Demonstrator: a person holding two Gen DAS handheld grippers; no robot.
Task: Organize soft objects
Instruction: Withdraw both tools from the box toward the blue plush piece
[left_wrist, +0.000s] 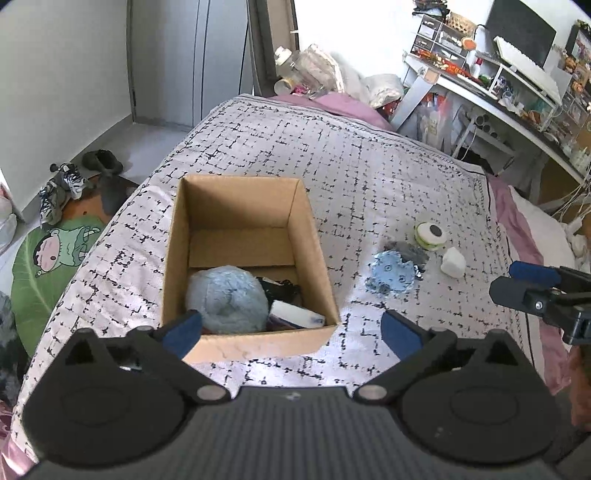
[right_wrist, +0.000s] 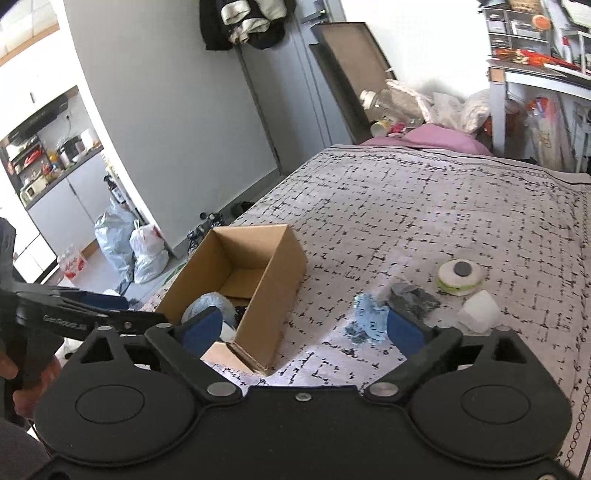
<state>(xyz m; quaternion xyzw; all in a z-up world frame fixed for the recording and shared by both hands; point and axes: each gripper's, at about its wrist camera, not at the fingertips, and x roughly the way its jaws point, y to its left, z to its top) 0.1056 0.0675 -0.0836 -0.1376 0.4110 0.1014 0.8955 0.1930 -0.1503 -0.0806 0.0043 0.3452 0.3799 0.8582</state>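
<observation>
An open cardboard box (left_wrist: 236, 206) stands on the patterned bedspread (left_wrist: 332, 155). Inside lie a fluffy light-blue plush (left_wrist: 227, 299), a dark item and a white-and-blue item (left_wrist: 297, 314). To its right on the bed lie a flat blue plush (left_wrist: 391, 275), a dark grey cloth (left_wrist: 410, 251), a round green-and-white eye toy (left_wrist: 430, 235) and a white soft lump (left_wrist: 453, 261). My left gripper (left_wrist: 291, 328) is open and empty above the box's near wall. My right gripper (right_wrist: 303, 328) is open and empty, between the box (right_wrist: 258, 280) and the blue plush (right_wrist: 371, 317); it also shows in the left wrist view (left_wrist: 532, 280).
The bed's left edge drops to a floor with shoes (left_wrist: 62, 184) and a green cartoon mat (left_wrist: 48, 258). A cluttered desk (left_wrist: 509, 85) stands right of the bed. Pink pillow and bottles (left_wrist: 303, 70) lie at the bed's far end. Bags (right_wrist: 129, 251) sit on the floor.
</observation>
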